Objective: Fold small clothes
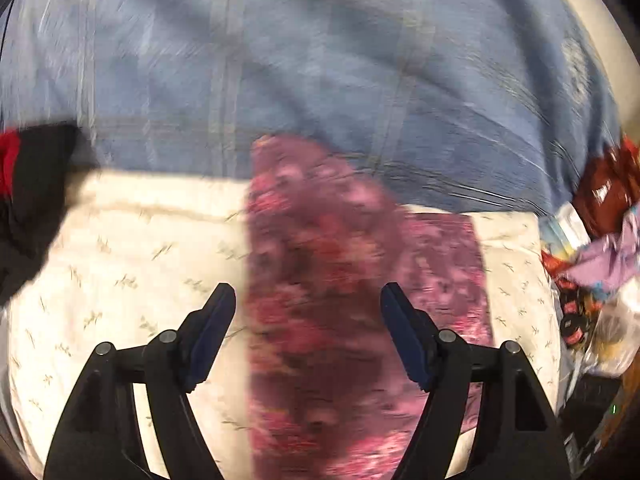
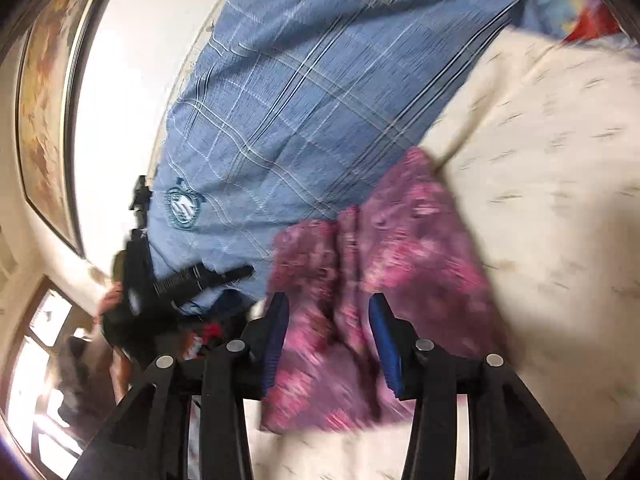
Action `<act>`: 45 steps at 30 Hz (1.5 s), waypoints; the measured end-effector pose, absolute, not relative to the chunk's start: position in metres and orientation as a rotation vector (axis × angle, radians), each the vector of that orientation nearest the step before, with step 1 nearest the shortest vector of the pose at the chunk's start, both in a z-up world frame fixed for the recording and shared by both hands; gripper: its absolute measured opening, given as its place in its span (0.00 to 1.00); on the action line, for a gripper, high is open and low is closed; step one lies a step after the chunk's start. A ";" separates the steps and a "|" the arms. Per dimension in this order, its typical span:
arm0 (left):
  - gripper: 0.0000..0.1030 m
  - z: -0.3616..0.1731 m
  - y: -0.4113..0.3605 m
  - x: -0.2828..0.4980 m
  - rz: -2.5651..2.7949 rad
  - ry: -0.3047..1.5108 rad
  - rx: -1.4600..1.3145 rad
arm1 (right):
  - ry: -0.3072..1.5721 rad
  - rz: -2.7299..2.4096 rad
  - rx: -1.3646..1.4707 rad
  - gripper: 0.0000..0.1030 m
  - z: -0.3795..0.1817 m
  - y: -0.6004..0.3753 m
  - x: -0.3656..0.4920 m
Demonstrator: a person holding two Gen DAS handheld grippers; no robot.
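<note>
A small purple-pink patterned garment (image 1: 328,272) lies on a cream sheet with small sprigs (image 1: 132,264). My left gripper (image 1: 308,296) is open above it, its blue pads wide apart with the cloth showing between them. In the right wrist view the same garment (image 2: 400,240) lies bunched between the jaws of my right gripper (image 2: 328,304), which are open and apart; the cloth runs between the pads, and I cannot tell whether they touch it. Both views are blurred by motion.
A blue checked cloth (image 1: 320,60) with a crest (image 2: 182,208) lies beyond the garment. A pile of coloured clothes (image 1: 600,232) sits at the right. A dark and red item (image 1: 24,176) lies at the left. The left gripper shows as a black shape (image 2: 168,284).
</note>
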State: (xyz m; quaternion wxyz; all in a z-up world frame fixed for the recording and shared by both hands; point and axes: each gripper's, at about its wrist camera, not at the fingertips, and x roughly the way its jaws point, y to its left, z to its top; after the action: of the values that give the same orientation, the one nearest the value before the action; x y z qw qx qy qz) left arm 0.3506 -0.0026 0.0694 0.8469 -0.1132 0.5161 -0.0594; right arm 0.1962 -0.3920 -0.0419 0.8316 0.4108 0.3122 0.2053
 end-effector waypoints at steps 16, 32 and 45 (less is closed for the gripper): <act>0.73 0.010 0.022 0.359 -0.268 1.140 -0.489 | 0.973 0.594 0.576 0.07 -0.055 -0.291 0.362; 0.73 0.022 -0.063 0.346 -0.241 1.108 -0.132 | 0.878 0.348 0.579 0.06 -0.051 -0.385 0.346; 0.73 0.015 -0.026 0.318 -0.215 1.130 -0.242 | 0.925 0.561 0.774 0.13 -0.073 -0.390 0.280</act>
State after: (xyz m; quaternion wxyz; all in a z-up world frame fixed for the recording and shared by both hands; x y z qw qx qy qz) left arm 0.3183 -0.0255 0.0153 0.8322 -0.1142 0.5331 -0.1014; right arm 0.2804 -0.3896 -0.0727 0.7869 0.3591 0.4291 0.2602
